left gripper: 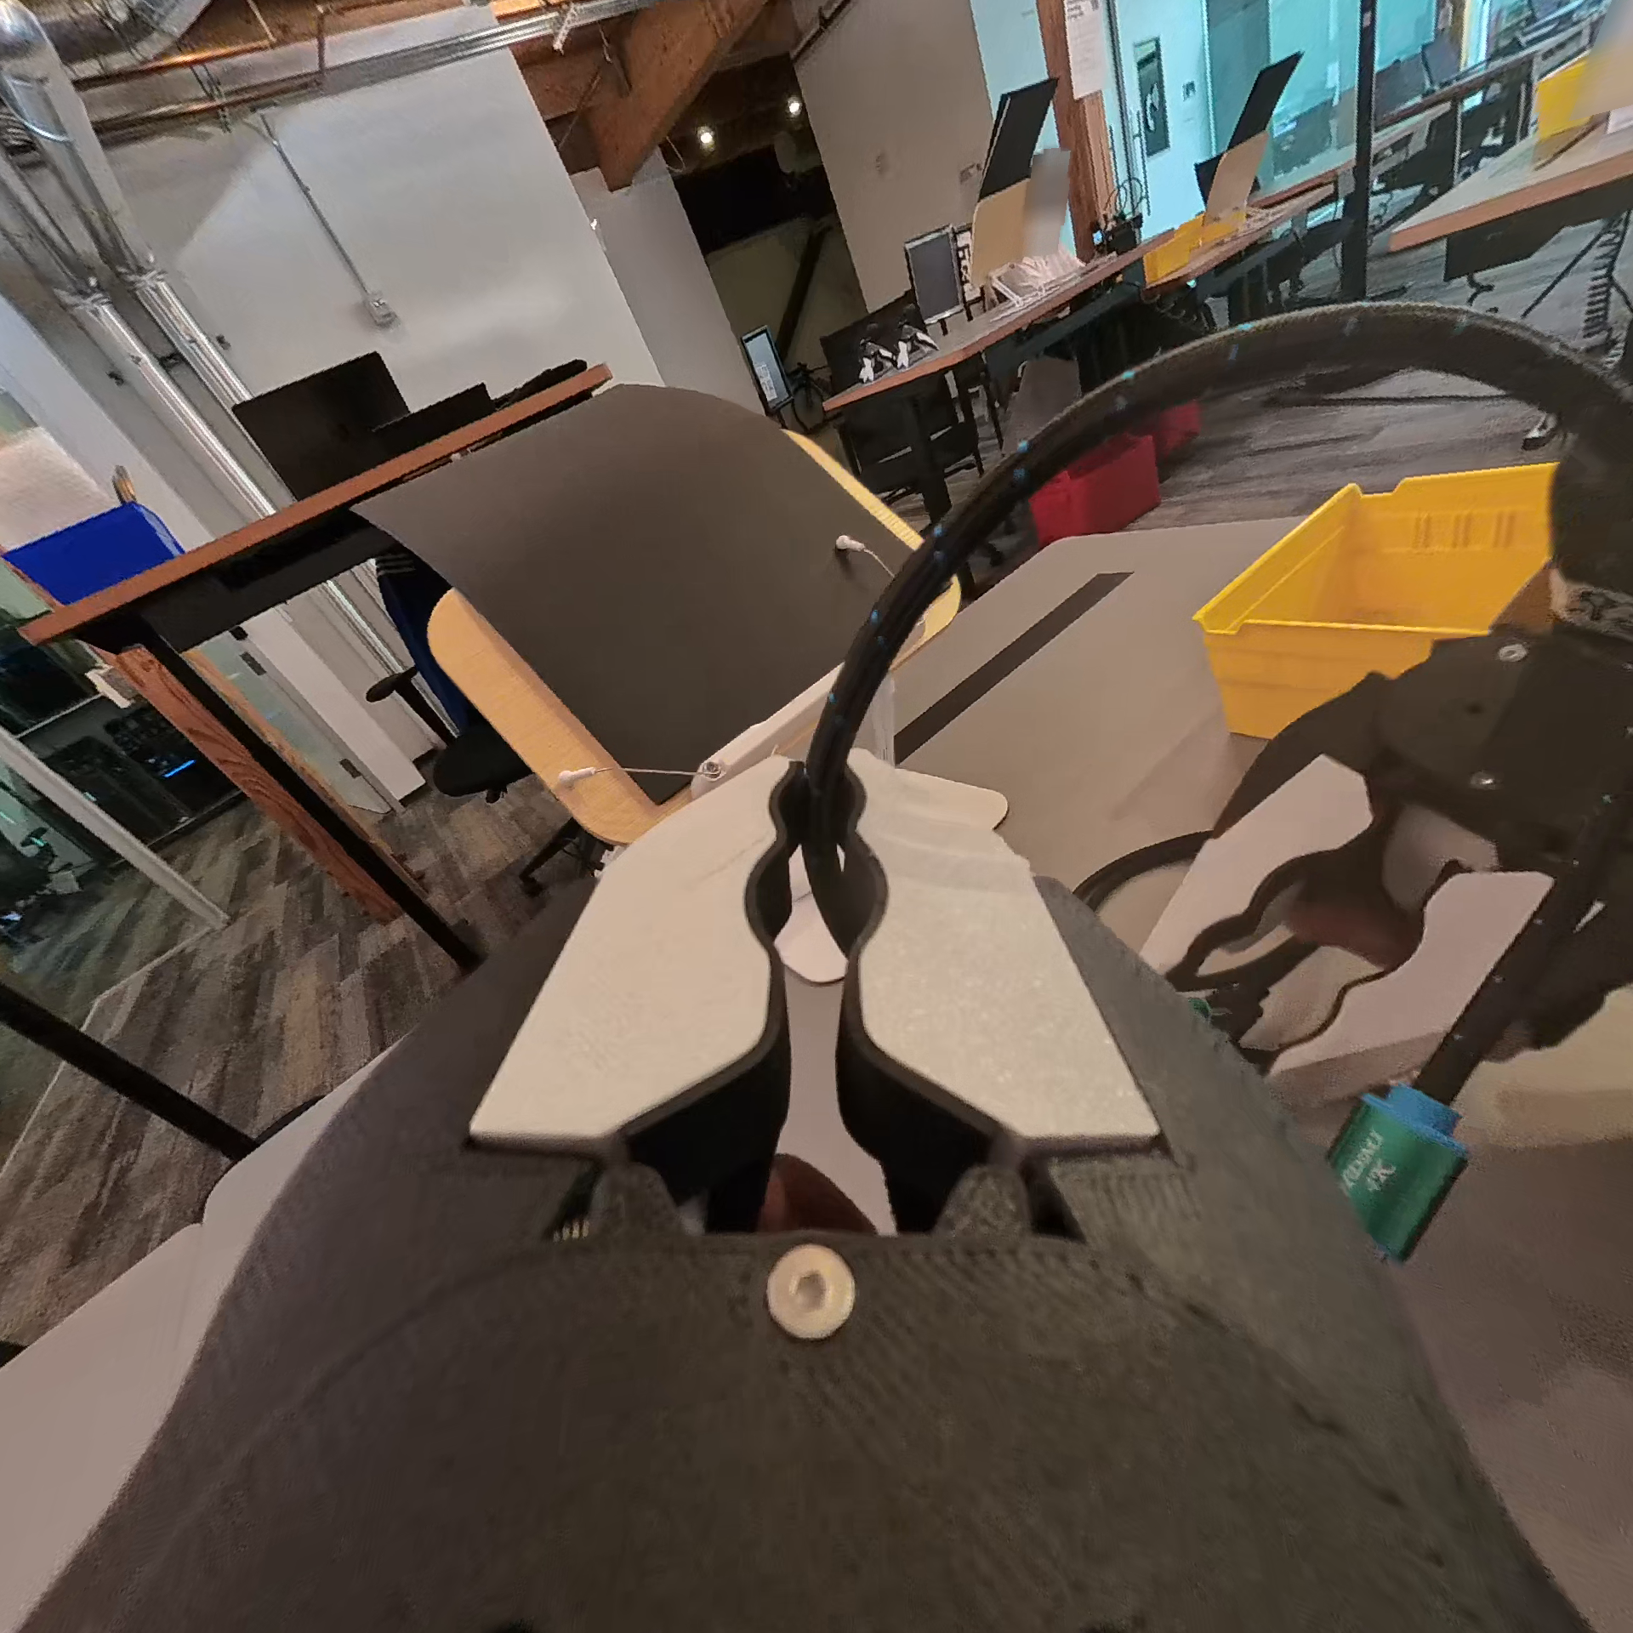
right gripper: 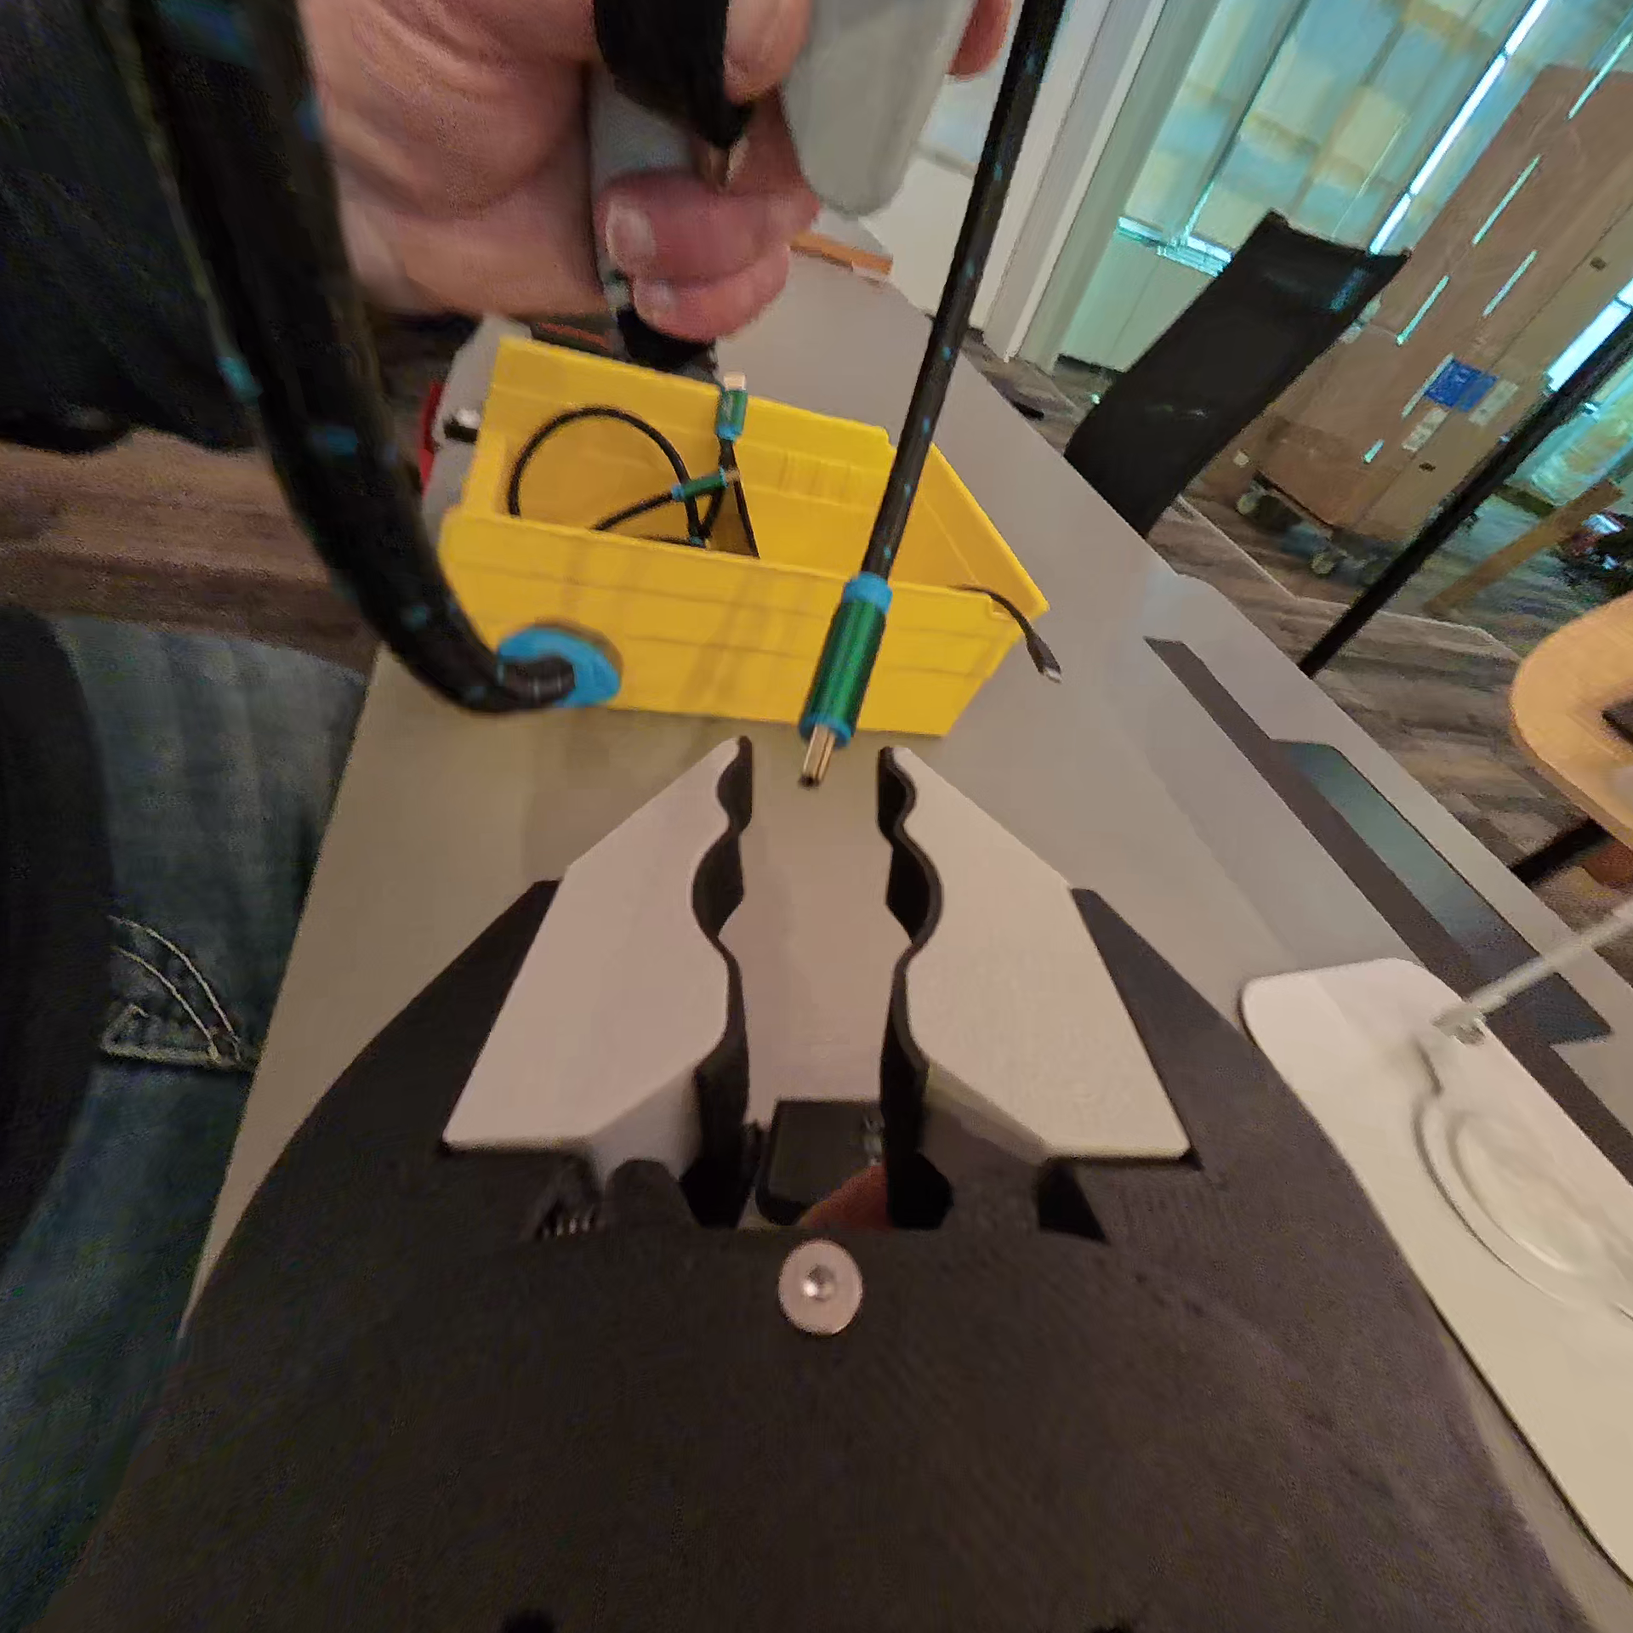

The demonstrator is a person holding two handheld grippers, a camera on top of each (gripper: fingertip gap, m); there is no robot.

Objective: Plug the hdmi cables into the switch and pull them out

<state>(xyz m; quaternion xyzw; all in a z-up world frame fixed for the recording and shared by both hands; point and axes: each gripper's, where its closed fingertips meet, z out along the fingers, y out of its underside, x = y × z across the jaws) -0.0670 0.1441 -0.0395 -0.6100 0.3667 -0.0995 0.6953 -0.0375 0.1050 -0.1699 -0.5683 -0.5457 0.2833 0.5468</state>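
My left gripper (left gripper: 817, 822) is shut on a black braided HDMI cable (left gripper: 892, 601) with blue flecks. The cable arcs up and to the right, then hangs down to a green plug (left gripper: 1396, 1166). My right gripper (right gripper: 813, 769) is open and empty above the grey table. The green plug (right gripper: 844, 663) hangs upright just beyond it, with its metal tip level with the gap between the fingertips and touching neither. The right gripper also shows in the left wrist view (left gripper: 1308, 928), open. I see no switch that I can make out.
A yellow bin (right gripper: 707, 610) holding several thin cables stands on the grey table (right gripper: 1016, 839) behind the plug; it also shows in the left wrist view (left gripper: 1325, 636). A white pad (right gripper: 1325, 1105) with a white cord lies at the right. A hand (right gripper: 495, 150) is overhead. Spacing between my two grippers at the tips: around 15 cm.
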